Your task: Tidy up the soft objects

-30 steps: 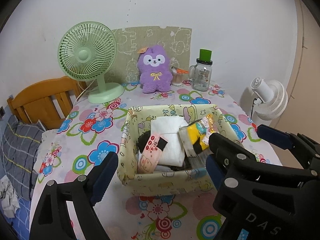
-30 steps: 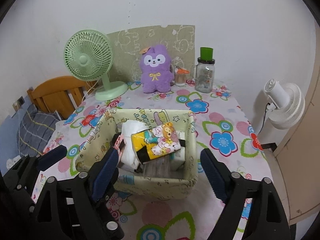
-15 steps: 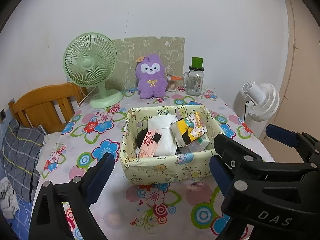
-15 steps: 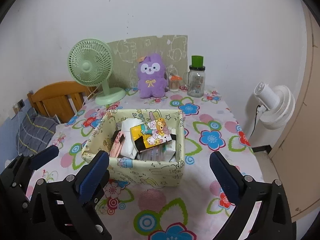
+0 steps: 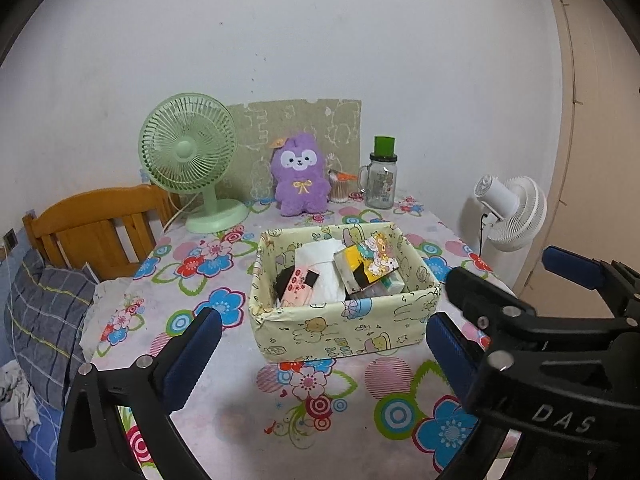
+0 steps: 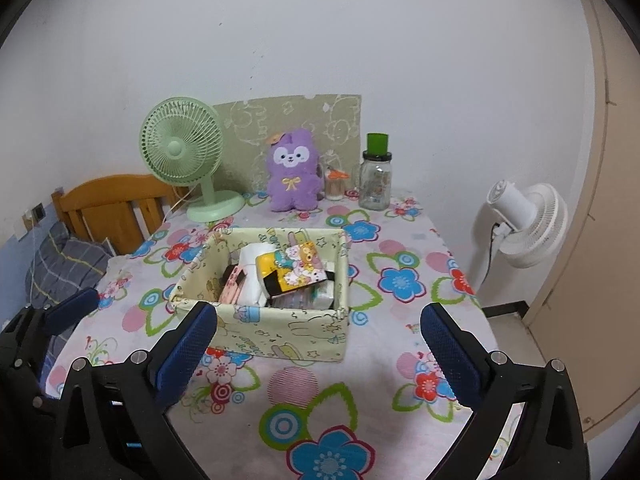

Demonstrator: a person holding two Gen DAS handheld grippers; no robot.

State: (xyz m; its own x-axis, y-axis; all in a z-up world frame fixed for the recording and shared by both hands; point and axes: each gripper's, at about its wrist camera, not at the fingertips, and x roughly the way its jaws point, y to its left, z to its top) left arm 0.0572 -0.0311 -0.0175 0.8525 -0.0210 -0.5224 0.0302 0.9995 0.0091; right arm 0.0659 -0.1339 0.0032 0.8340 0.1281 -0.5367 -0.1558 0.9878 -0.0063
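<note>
A pale yellow fabric box (image 5: 340, 328) (image 6: 280, 332) stands mid-table on the flowered cloth. It holds a white tissue pack (image 5: 320, 264), a yellow cartoon pack (image 5: 370, 258) (image 6: 294, 272) and a pink pack (image 5: 298, 286). A purple plush (image 5: 300, 180) (image 6: 294, 172) sits upright at the back by the wall. My left gripper (image 5: 322, 322) hovers in front of the box, its jaws opening with nothing between them. My right gripper (image 6: 318, 316) is open and empty, also short of the box.
A green desk fan (image 5: 188, 152) stands back left, a glass jar with a green lid (image 5: 380, 184) and a small swab tub (image 5: 340, 188) back right. A white fan (image 5: 516, 212) stands off the table's right edge, a wooden headboard (image 5: 100, 224) to the left.
Both grippers have drawn back from the box and risen slightly, so it looks smaller and farther. Their jaws have spread wider. The packs in the box have not moved.
</note>
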